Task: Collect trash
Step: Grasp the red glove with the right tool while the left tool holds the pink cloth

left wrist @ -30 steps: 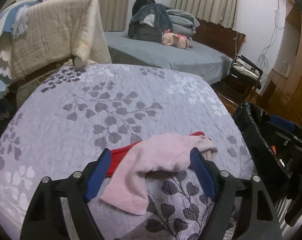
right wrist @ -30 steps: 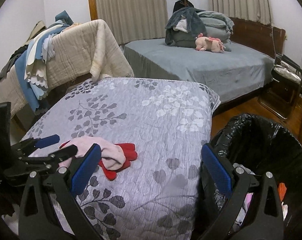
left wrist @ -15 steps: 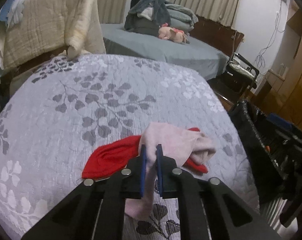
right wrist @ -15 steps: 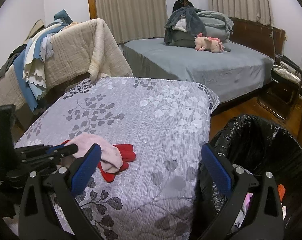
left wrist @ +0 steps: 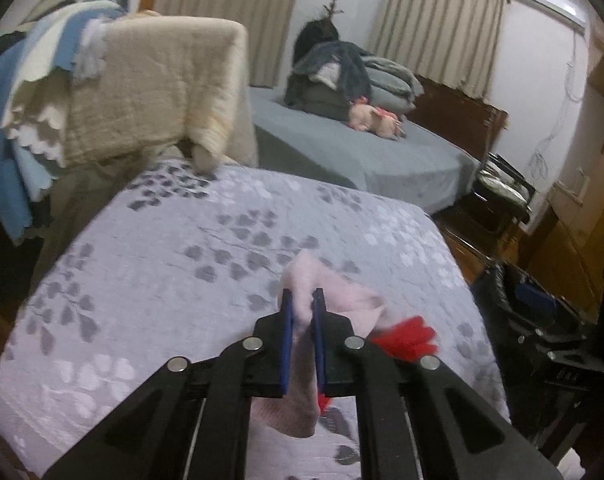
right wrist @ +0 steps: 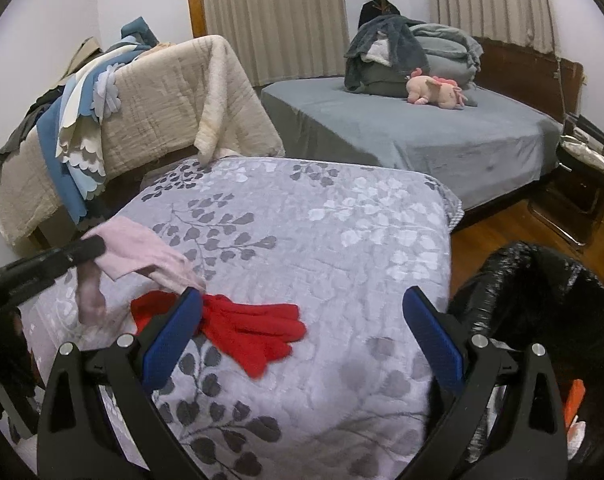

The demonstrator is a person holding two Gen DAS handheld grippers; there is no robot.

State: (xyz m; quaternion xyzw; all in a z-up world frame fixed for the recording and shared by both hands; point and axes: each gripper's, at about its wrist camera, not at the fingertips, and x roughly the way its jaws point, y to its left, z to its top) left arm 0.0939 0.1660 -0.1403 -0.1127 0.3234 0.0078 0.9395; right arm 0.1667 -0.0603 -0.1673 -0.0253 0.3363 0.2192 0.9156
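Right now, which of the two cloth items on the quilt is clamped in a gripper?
The pink cloth, pinched by the left gripper. The red glove lies loose on the quilt.

Pink cloth pinched and lifted off the red glove

A second ago the left gripper (left wrist: 302, 300) stood wide open around the pink cloth (left wrist: 333, 304), which lay flat on the quilt (left wrist: 182, 264) over the red glove (right wrist: 254, 332). Half a second ago its blue pads had come together on the cloth. Now the cloth is raised clear of the quilt and hangs from the pads, its ends drooping on either side in the right wrist view. The glove, mostly covered before, now lies exposed with its fingers spread on the quilt. The left gripper has also moved up and toward the quilt's middle.
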